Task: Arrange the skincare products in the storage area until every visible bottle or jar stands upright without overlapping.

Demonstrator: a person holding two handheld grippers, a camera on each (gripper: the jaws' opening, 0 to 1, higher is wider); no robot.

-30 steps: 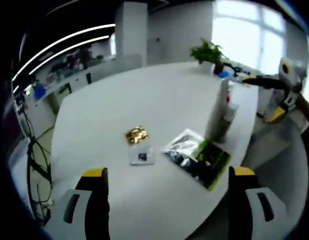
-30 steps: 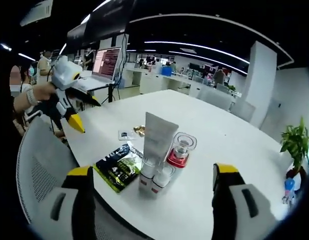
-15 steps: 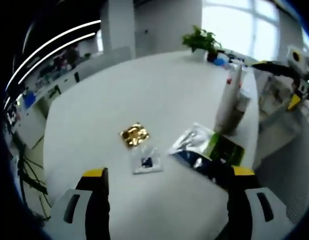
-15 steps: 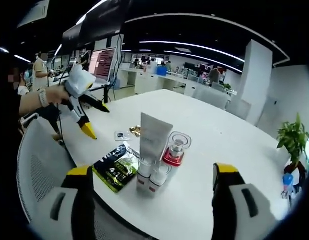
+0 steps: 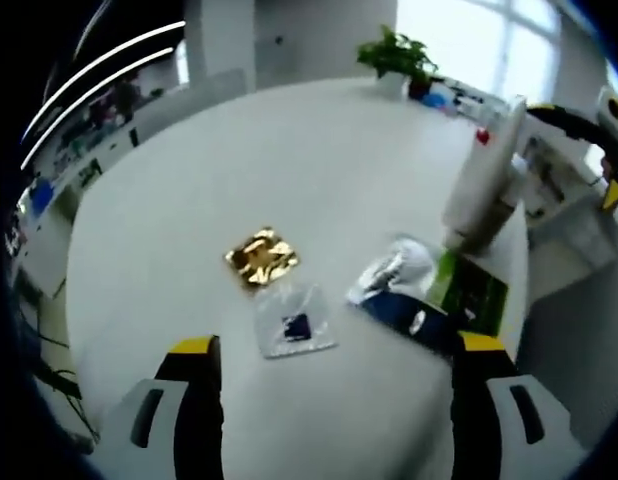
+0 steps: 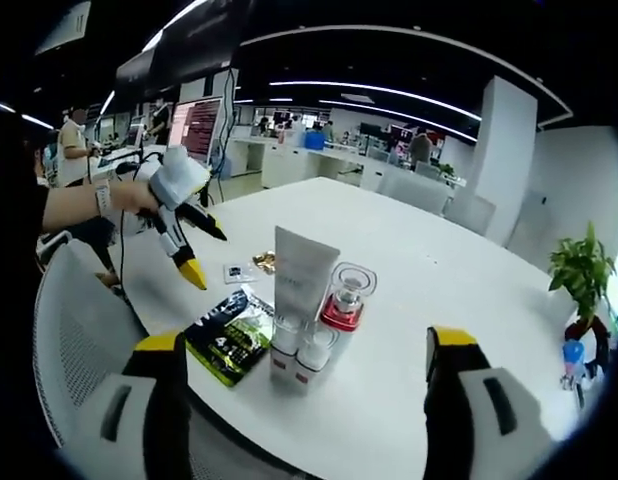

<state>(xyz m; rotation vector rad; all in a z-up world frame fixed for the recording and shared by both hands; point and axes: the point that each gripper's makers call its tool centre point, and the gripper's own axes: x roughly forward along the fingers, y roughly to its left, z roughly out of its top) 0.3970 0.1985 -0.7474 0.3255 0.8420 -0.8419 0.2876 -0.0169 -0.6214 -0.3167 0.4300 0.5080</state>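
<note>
Both views look down from opposite sides at the white table (image 5: 289, 160), sharing the upright tube (image 6: 297, 275).

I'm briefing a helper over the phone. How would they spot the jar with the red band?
On the white table, find the cluster of skincare products at the near edge in the right gripper view. Beside the tall white tube stands the clear jar, the one item there with a red band around its base.

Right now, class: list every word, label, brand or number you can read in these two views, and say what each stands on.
None can be read for certain.
Green and black packet: pale print, too blurred.
White tube: faint print, too small.
Clear sachet: dark label, unreadable.
Red screen: text lines too small.
</note>
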